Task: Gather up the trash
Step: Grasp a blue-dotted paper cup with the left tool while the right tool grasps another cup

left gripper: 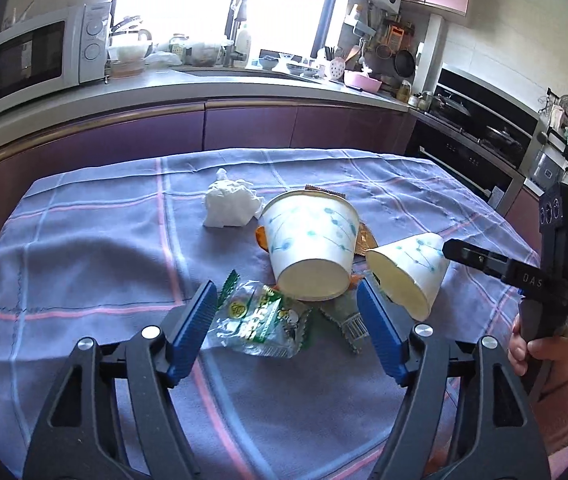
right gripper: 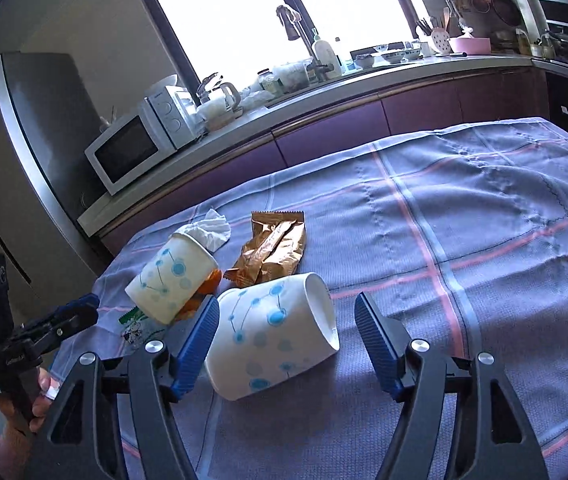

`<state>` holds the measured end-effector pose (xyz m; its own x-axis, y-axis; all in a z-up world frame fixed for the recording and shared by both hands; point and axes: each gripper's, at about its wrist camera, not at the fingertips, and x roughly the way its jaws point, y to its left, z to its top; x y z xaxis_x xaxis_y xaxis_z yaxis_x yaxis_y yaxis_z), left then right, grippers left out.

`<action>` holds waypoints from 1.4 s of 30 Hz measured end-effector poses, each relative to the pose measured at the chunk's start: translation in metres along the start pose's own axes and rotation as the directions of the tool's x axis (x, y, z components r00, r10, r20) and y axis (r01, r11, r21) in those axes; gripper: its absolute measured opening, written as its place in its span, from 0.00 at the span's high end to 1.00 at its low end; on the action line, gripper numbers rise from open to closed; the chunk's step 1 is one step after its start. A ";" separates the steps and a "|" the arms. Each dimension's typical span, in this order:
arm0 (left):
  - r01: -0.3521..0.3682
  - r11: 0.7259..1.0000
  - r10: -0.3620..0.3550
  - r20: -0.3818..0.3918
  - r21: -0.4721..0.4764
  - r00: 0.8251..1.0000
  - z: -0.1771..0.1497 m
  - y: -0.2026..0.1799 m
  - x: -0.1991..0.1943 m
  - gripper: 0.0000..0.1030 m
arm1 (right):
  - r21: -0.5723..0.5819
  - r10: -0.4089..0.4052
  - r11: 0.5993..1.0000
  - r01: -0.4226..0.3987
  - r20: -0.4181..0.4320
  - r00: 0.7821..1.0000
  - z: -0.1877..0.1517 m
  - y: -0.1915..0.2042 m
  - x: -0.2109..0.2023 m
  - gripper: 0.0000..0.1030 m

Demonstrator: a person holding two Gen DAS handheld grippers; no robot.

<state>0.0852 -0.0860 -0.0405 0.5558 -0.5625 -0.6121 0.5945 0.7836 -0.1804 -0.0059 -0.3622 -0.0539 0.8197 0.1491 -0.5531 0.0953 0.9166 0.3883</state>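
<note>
On the worktop (left gripper: 83,248), which is covered by a lilac checked cloth, a small heap of trash is seen. Two paper cups with blue dots lie on their sides: a nearer cup (right gripper: 271,332) and a farther cup (right gripper: 171,280), close together but apart. A crumpled tissue (left gripper: 229,204) is found behind the farther cup, a gold wrapper (right gripper: 271,248) beside it, and a clear green-printed packet (left gripper: 259,320) in front. Something orange is glimpsed under the farther cup, possibly another wrapper. The left hand-held gripper (left gripper: 288,316) is held with jaws spread above the packet, nothing pinched. The right hand-held gripper (right gripper: 288,332) is likewise spread, the nearer cup lying between its blue pads (right gripper: 199,340); the left pad seems just beside the cup wall.
</note>
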 end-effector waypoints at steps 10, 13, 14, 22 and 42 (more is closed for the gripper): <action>-0.002 1.000 0.000 -0.090 -0.023 0.996 0.011 -0.003 0.052 0.29 | -0.050 0.024 0.998 -0.027 -0.045 0.999 -0.015 0.017 0.009 0.21; -0.003 0.999 -0.001 -0.099 -0.035 0.995 0.012 -0.001 0.058 0.31 | -0.119 -0.026 0.993 0.019 -0.057 0.998 -0.018 0.030 0.013 0.16; -0.002 0.999 -0.002 -0.102 -0.037 0.995 0.011 -0.001 0.059 0.32 | -0.145 -0.048 0.989 0.038 -0.062 0.997 -0.020 0.035 0.015 0.15; -0.007 1.000 0.004 -0.099 -0.030 0.995 0.015 0.000 0.065 0.32 | -0.229 -0.171 0.961 0.158 -0.039 0.984 -0.024 0.042 0.020 0.13; -0.017 0.999 0.015 -0.039 -0.049 0.999 0.013 0.002 0.038 0.42 | -0.200 -0.115 0.972 0.121 0.038 0.993 -0.010 0.036 -0.006 0.25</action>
<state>0.1148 -0.1094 -0.0538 0.5414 -0.5400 -0.6445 0.5561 0.8049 -0.2073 -0.0136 -0.3262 -0.0438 0.8239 0.0283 -0.5660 0.0783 0.9835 0.1631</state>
